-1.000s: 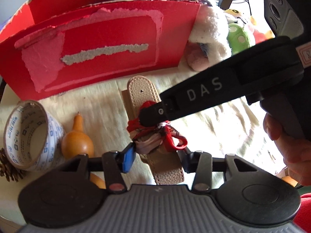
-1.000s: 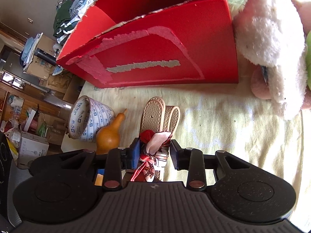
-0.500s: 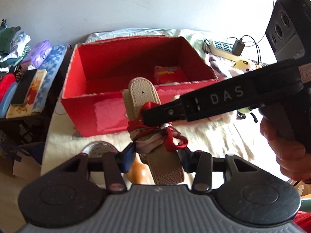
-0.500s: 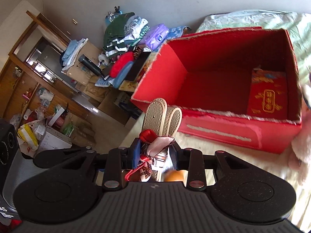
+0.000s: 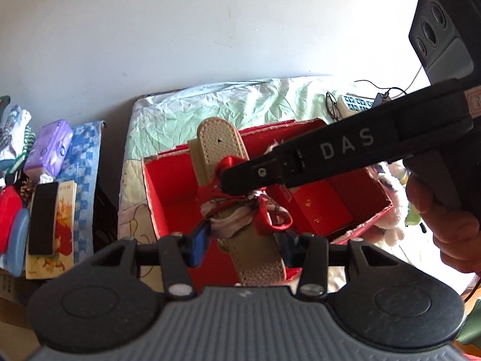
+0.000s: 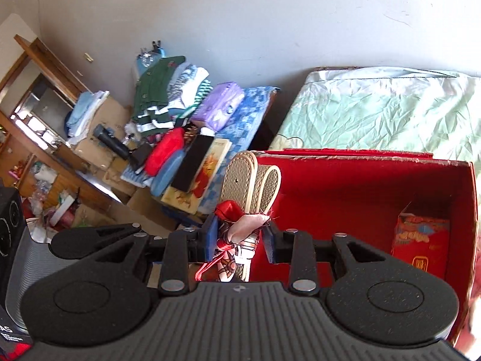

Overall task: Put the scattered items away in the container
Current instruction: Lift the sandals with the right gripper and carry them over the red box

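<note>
A bed spread with crumpled pale green sheet [image 6: 390, 105] carries an open red cardboard box [image 6: 345, 186] directly on it.

Left wrist view: close behind the left gripper [image 5: 243, 240], high, looking forward and down into the red box [image 5: 372, 219].
Right wrist view: close behind the right gripper [image 6: 242, 237], high, looking forward and down over the box's left rim [image 6: 345, 154].
Shared: bundled sandals [image 5: 222, 150] near lens, box interior, green bedsheet [image 6: 375, 105], side clutter with the purple pack [image 5: 49, 147], white wall.
</note>
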### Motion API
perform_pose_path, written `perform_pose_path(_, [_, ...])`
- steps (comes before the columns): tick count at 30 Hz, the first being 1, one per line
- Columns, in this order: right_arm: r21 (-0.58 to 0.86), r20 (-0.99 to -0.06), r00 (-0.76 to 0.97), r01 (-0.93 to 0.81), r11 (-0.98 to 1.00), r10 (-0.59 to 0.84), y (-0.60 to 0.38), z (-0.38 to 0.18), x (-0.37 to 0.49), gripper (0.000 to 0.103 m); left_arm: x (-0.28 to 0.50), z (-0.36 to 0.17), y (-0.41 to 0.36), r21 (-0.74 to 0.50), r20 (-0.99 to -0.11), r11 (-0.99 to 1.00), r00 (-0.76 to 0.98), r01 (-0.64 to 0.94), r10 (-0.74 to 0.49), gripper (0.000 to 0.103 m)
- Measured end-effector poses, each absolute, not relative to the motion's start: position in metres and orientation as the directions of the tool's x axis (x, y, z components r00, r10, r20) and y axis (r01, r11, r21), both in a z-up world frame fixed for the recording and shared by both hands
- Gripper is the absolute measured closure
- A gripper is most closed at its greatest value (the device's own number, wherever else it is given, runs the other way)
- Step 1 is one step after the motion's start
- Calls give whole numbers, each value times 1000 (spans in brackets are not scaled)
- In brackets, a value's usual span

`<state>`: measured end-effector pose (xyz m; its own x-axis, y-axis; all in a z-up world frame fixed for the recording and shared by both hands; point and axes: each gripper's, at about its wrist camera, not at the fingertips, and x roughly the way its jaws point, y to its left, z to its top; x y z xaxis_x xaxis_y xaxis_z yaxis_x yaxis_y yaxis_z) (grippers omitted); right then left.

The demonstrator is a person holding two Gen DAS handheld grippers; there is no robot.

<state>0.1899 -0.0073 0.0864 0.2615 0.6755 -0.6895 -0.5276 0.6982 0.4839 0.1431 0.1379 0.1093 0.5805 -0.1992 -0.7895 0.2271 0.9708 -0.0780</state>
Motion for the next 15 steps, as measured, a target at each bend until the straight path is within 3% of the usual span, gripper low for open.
perform_pose_path(15, [439, -808, 170, -466, 768, 564, 0, 20, 242, 69, 226, 23, 135, -146, -913, 949, 331, 280, -238, 58])
